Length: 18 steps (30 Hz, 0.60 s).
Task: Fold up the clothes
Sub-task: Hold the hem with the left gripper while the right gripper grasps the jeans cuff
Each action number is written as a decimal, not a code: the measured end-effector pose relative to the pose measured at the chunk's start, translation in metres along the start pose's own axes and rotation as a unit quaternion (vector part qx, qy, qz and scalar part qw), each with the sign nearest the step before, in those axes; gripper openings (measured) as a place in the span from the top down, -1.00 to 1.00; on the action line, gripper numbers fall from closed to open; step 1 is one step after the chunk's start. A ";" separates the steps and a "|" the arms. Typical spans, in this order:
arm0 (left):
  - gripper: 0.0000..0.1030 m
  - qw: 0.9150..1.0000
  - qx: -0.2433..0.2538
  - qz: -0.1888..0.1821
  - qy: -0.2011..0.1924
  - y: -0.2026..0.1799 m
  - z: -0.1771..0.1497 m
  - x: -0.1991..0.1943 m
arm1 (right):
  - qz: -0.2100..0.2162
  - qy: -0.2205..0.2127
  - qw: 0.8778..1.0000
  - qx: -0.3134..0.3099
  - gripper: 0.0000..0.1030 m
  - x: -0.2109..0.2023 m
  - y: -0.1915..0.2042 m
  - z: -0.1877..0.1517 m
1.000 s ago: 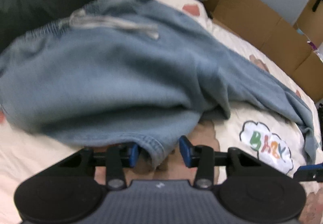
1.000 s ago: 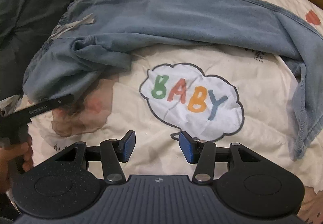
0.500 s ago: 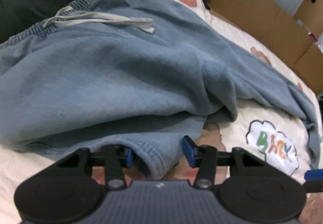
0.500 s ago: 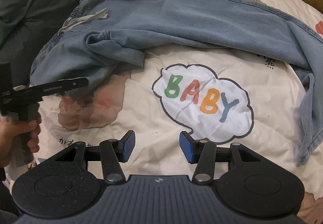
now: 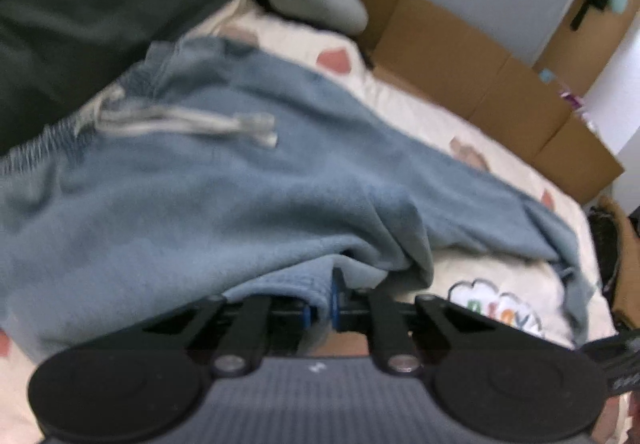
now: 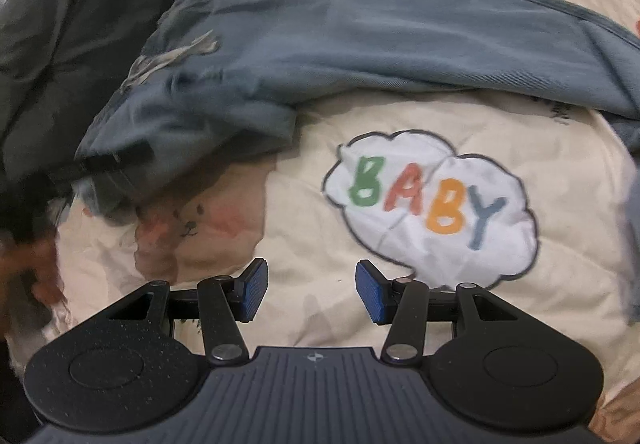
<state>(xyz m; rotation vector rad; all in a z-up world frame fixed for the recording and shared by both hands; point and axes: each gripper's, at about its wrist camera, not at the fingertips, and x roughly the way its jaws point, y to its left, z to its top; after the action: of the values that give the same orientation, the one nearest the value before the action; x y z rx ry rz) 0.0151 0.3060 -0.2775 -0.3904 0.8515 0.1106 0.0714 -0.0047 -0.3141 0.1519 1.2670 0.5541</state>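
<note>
On the bed, left wrist view: blue sweatpants (image 5: 248, 204) spread from 9 to 3 o'clock over a cream printed bedspread (image 5: 420, 112).
Left gripper (image 5: 322, 310): jaws have just been closing; now clamped on a fold of the pants' near edge, cloth pinched between the blue pads.
Drawstring (image 5: 188, 124): pale, lying on the pants at about 11 o'clock, by the waistband.
Background: dark green bedding (image 5: 92, 4) at 10 o'clock, cardboard boxes (image 5: 480, 84) at 2 o'clock.
Right wrist view: sweatpants (image 6: 360, 40) run across the top, 10 to 2 o'clock, one leg dropping down the 3 o'clock edge.
Right gripper (image 6: 312, 290): fingers apart, nothing between them, only bedspread (image 6: 304, 212) beyond.
BABY cloud print (image 6: 432, 204): at 1 o'clock from the gripper, clear of the pants.
Left gripper from here (image 6: 114, 160): blurred, at 9 o'clock, black finger on the bunched pants edge.
Person's hand (image 6: 28, 264): blurred, at 8 o'clock.
</note>
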 end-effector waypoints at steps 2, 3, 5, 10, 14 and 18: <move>0.84 1.000 0.000 -0.008 -0.012 0.004 0.013 -0.010 | 0.002 0.003 1.000 -0.009 -0.08 0.002 0.003 -0.001; 0.85 1.000 -0.003 -0.012 -0.021 0.007 0.020 -0.016 | 0.002 0.004 1.000 -0.010 -0.08 0.002 0.004 -0.001; 0.85 0.999 -0.010 -0.019 -0.036 0.012 0.033 -0.025 | 0.007 0.005 1.000 -0.016 -0.08 0.001 0.003 0.000; 0.85 0.995 -0.047 -0.042 -0.077 0.031 0.065 -0.047 | 0.003 0.002 1.000 -0.008 -0.08 -0.002 -0.004 0.000; 0.85 0.991 -0.086 -0.041 -0.089 0.050 0.079 -0.041 | 0.001 0.006 1.000 -0.009 -0.08 -0.001 -0.006 -0.002; 0.85 0.991 -0.108 -0.036 -0.076 0.064 0.080 -0.020 | 0.021 0.007 1.000 -0.022 -0.08 0.007 0.001 0.003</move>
<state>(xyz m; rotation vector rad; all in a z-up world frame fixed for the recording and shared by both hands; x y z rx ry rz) 0.0431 0.3965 -0.2333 -0.6083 0.6759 0.1655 0.0755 0.0000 -0.3186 0.1384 1.2657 0.6201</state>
